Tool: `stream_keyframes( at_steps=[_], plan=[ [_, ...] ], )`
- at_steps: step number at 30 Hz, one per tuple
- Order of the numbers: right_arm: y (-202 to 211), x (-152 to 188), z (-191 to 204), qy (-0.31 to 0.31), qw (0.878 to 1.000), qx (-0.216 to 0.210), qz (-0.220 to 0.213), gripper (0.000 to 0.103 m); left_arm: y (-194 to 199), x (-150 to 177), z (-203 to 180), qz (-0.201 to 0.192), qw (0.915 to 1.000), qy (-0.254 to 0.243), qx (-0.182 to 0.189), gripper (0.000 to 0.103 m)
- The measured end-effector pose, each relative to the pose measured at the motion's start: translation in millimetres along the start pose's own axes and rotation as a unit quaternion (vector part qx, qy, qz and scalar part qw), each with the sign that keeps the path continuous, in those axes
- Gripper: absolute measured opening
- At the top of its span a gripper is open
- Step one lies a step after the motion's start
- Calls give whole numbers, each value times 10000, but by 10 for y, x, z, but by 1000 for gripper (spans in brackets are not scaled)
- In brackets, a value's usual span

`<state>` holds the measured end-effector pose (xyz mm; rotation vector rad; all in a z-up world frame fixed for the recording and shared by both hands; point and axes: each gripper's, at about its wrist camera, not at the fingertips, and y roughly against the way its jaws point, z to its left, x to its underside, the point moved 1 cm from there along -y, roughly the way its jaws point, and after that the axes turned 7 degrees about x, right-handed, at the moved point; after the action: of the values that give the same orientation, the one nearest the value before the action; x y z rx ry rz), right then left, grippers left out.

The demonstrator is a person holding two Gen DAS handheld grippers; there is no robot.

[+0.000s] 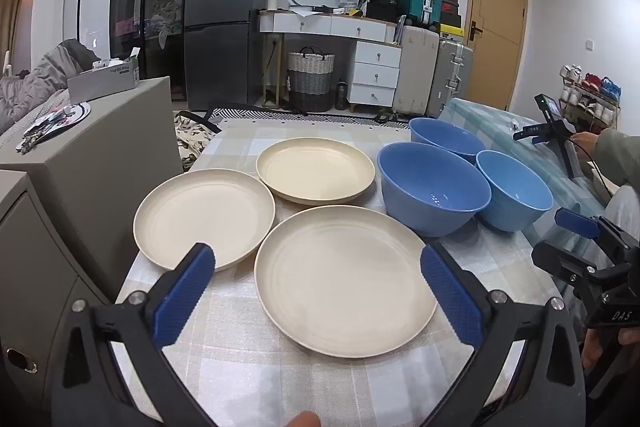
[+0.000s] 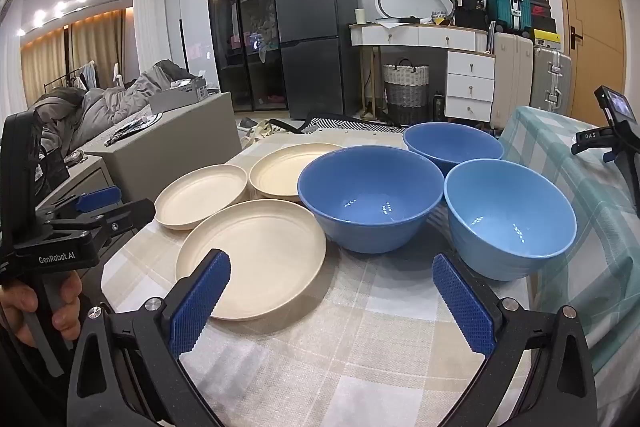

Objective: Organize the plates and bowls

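Observation:
Three cream plates lie flat on the checked tablecloth: a near plate (image 1: 344, 283) (image 2: 256, 255), a left plate (image 1: 204, 215) (image 2: 200, 197) and a far plate (image 1: 316, 175) (image 2: 280, 169). Three blue bowls stand upright to their right: a middle bowl (image 1: 432, 187) (image 2: 372, 195), a far bowl (image 1: 444, 139) (image 2: 452, 147) and a lighter right bowl (image 1: 514, 189) (image 2: 508, 219). My left gripper (image 1: 318, 285) is open and empty, above the near plate's front. My right gripper (image 2: 332, 295) is open and empty, over bare cloth in front of the bowls.
A grey cabinet (image 1: 100, 155) stands close along the table's left edge. A second table with a green checked cloth (image 2: 580, 195) adjoins on the right, with a camera on a stand (image 2: 618, 123). The table's near part is bare cloth (image 2: 340, 367).

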<state>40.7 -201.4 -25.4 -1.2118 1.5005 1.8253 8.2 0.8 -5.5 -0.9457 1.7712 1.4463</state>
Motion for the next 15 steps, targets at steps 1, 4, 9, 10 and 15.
stream_keyframes(
  at_steps=[1,4,9,10,15],
  plan=[
    [1,0,-1,-11,10000,-7,-11,103,4,1,3,-7,10000,-8,-12,103],
    [-1,3,3,-9,10000,-6,-11,103,22,6,29,-15,10000,-1,-32,103],
    [-1,-5,-2,-18,10000,-10,-6,103,-31,12,44,57,10000,-16,-73,103],
    [4,-3,-3,-28,10000,-14,-13,103,-32,14,50,59,10000,-9,-70,103],
    [0,-6,0,-27,10000,-15,-4,103,-26,4,18,79,9999,-31,-80,103]
  ],
)
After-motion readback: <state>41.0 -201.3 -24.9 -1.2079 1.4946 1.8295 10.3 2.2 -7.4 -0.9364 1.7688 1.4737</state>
